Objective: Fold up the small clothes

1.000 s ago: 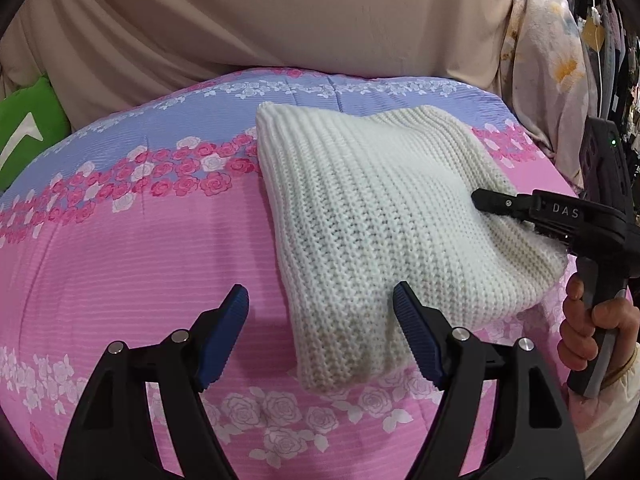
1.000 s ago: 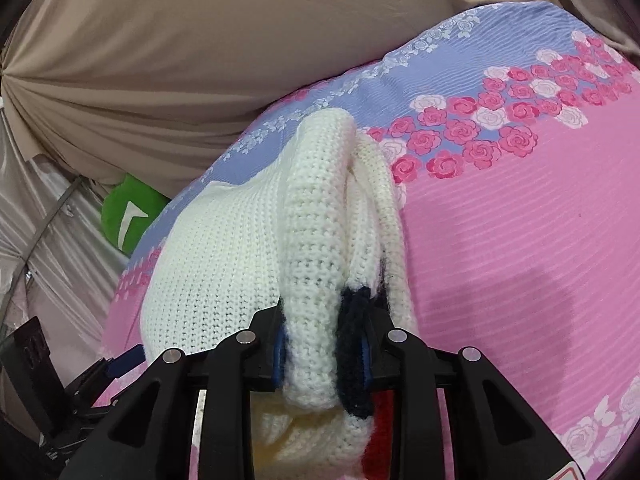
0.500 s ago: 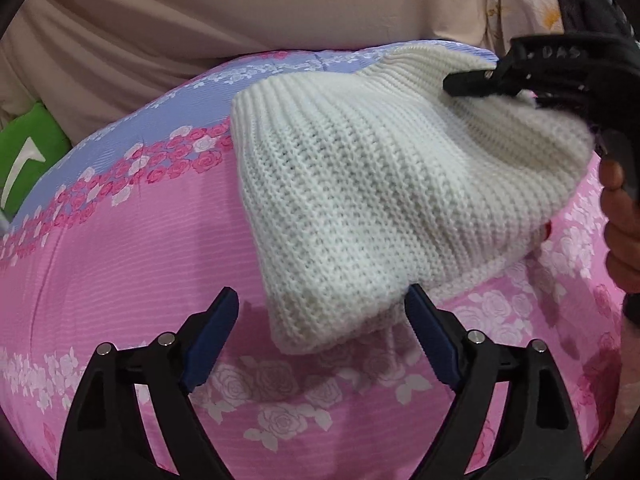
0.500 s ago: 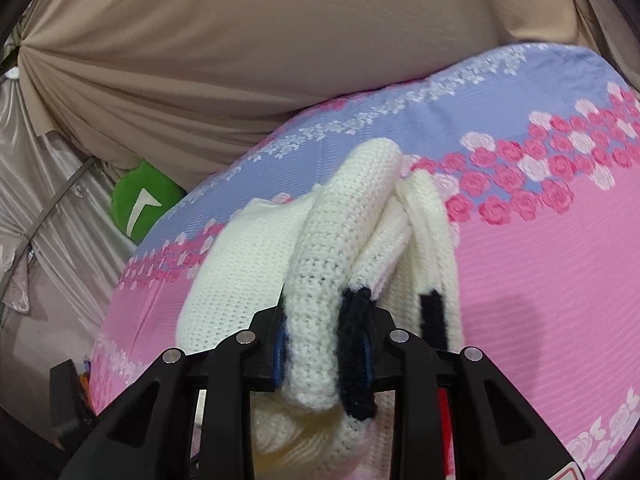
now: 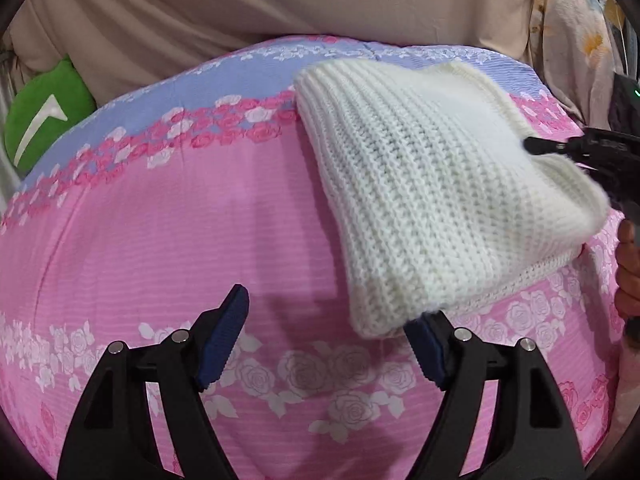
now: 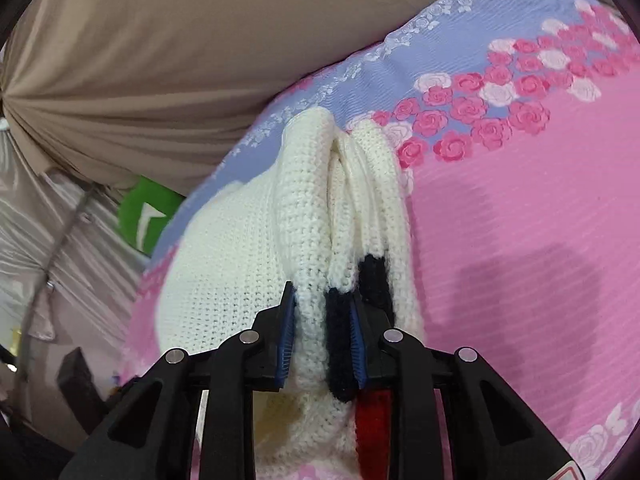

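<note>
A folded cream knit sweater (image 5: 424, 184) lies on the pink and lilac rose-print bedspread (image 5: 160, 232), with its right edge raised. My right gripper (image 6: 322, 336) is shut on that folded edge (image 6: 308, 240), pinching several knit layers with navy and red trim; it shows at the right of the left wrist view (image 5: 536, 146). My left gripper (image 5: 326, 340) is open and empty, just in front of the sweater's near corner, its right finger (image 5: 426, 344) under that corner.
A beige drape (image 5: 280, 0) hangs behind the bed. A green cushion (image 5: 44, 116) sits at the far left. A floral cloth (image 5: 576, 28) hangs at the far right. Silvery fabric (image 6: 48, 232) and a metal pole stand beside the bed.
The right gripper lifted the sweater's edge up, then brought it back down to the right. The left gripper stayed open near the sweater's front corner.
</note>
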{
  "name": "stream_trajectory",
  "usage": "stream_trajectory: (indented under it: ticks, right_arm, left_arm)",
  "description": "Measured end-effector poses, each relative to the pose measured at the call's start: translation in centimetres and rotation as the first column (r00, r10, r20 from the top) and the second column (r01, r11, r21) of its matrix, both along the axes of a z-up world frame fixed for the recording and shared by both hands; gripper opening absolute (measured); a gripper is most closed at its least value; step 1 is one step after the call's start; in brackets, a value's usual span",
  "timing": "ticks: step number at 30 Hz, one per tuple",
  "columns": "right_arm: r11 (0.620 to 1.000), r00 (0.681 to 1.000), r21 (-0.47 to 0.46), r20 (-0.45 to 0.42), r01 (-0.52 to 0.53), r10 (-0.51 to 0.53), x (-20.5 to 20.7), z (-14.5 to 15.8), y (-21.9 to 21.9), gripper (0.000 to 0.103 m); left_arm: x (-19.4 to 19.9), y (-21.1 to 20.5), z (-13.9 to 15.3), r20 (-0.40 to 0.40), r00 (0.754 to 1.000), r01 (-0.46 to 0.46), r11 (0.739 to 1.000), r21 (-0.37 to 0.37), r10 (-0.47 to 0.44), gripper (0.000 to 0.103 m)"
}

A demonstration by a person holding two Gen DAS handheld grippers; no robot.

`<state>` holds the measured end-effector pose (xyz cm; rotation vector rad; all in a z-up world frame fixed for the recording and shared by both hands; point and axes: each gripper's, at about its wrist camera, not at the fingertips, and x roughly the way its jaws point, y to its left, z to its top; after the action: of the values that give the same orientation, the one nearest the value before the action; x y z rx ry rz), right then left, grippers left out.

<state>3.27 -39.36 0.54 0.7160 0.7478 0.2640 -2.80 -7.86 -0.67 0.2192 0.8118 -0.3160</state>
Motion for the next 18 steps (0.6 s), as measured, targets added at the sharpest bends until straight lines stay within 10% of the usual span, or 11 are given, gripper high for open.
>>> stream_trajectory:
  ticks: [6, 9, 14, 17, 18]
  right_arm:
    - [0.996, 0.995, -0.083, 0.1, 0.026, -0.018, -4.8, 3.0, 0.9, 0.033]
    - [0.992, 0.992, -0.125, 0.127, 0.005, 0.012, -6.8, 3.6, 2.3, 0.059]
    - [0.973, 0.99, -0.228, 0.124, -0.044, 0.073, -7.1, 3.2, 5.7, 0.059]
    - [0.952, 0.989, -0.297, 0.099, -0.073, 0.107, -5.9, 2.8, 6.8, 0.01]
    - [0.954, 0.992, -0.293, 0.089, -0.058, 0.088, -5.9, 2.5, 6.4, 0.01]
  left_arm:
    - [0.1, 0.1, 0.0, -0.005, 1.0, -0.004, 1.0, -0.003, 0.004, 0.074]
    - [0.2, 0.2, -0.3, -0.017, 1.0, -0.012, 1.0, -0.006, 0.011, 0.075]
    - [0.3, 0.0, -0.5, -0.017, 1.0, -0.015, 1.0, 0.001, 0.015, 0.075]
    - [0.4, 0.2, -0.5, -0.015, 1.0, -0.022, 1.0, 0.003, 0.022, 0.077]
    - [0.5, 0.4, -0.6, -0.015, 1.0, -0.024, 1.0, 0.002, 0.024, 0.078]
